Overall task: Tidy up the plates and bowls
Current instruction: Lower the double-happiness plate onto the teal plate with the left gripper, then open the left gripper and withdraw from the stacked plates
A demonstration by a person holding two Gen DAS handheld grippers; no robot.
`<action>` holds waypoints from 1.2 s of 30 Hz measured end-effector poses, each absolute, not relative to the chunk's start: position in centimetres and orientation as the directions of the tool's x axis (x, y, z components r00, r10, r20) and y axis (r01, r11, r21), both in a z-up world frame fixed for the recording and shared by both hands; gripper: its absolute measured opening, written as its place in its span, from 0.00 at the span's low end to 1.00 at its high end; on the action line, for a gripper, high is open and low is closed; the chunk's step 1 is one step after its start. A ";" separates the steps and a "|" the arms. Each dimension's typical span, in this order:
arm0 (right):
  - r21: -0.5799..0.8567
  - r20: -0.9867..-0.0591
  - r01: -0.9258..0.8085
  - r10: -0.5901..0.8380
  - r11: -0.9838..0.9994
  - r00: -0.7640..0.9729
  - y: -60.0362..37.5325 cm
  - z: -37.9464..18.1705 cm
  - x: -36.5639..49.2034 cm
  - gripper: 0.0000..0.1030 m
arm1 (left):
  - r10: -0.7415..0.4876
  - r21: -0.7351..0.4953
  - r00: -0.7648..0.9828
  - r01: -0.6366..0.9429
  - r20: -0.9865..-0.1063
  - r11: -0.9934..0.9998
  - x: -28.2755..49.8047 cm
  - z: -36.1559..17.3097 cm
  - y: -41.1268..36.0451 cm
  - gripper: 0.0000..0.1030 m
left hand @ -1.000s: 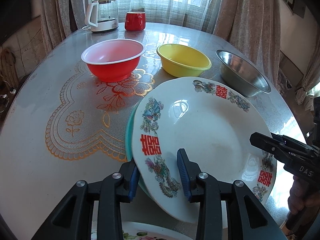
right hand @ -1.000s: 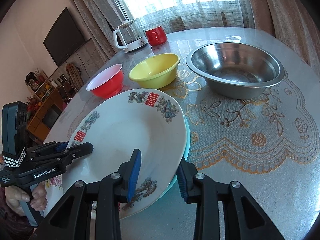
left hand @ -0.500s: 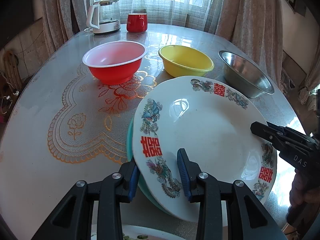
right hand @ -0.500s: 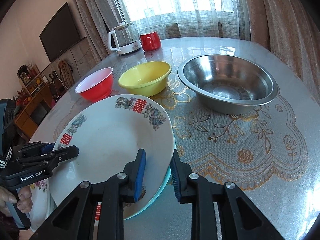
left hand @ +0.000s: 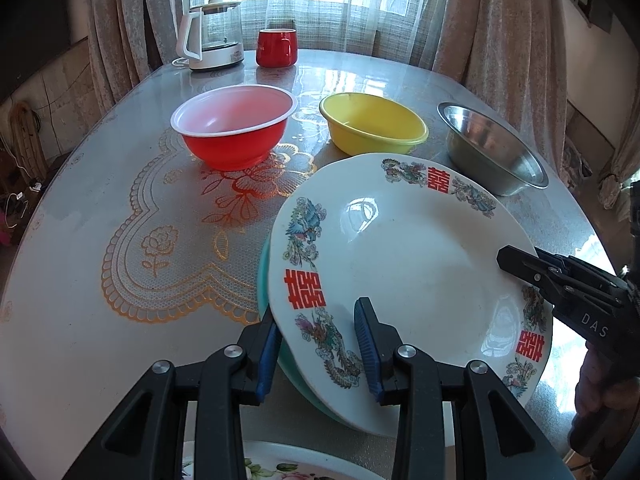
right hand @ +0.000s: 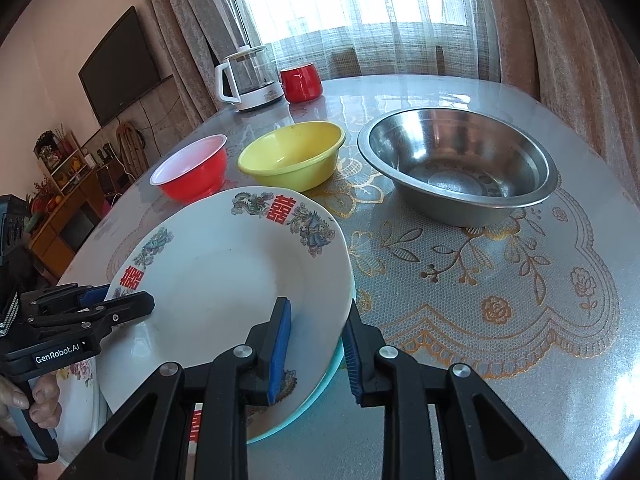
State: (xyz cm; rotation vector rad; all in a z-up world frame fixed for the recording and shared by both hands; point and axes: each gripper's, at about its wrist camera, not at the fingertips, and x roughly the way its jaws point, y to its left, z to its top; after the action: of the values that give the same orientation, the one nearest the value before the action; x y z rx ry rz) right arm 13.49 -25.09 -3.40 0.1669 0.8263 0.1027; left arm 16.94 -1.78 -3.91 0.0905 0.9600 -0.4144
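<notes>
Grip check | your left gripper (left hand: 316, 354) and right gripper (right hand: 314, 350), lower centre, clamp white patterned plate (left hand: 408, 264) with teal plate (left hand: 266, 276) at opposite rims, sharing load.

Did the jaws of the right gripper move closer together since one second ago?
Yes. The right gripper now straddles only the rims of the white plate and teal plate; earlier its jaws stood wider.

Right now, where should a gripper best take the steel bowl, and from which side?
By the rim. The steel bowl sits upright and empty, apart from the yellow bowl, with a thin flared lip. Probably come from above on its near side, one finger inside, one outside; the wall looks too wide and sloped to span.
</notes>
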 end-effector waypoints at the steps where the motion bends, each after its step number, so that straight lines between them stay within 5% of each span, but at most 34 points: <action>1: 0.194 -0.723 -0.023 0.159 0.981 0.673 -25.2 -3.4 13.5 0.25 | -0.299 -0.103 0.503 0.379 -0.811 0.919 16.9 -3.8 -1.8 0.36; 22: 0.180 -0.722 -0.012 0.140 0.984 0.677 -24.6 -3.4 13.6 0.30 | -0.234 -0.023 0.563 0.356 -0.793 0.934 15.5 -3.0 -1.8 0.35; 36: 0.245 -0.681 0.003 0.170 0.970 0.712 -25.3 -2.2 11.7 0.32 | -0.275 -0.096 0.587 0.317 -0.762 0.944 13.8 -2.2 0.5 0.35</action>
State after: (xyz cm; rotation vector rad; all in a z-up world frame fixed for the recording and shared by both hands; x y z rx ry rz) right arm 11.71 -25.34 -2.23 0.2360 0.7741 0.0934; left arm 13.78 0.54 -2.18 0.0522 0.8784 -0.3450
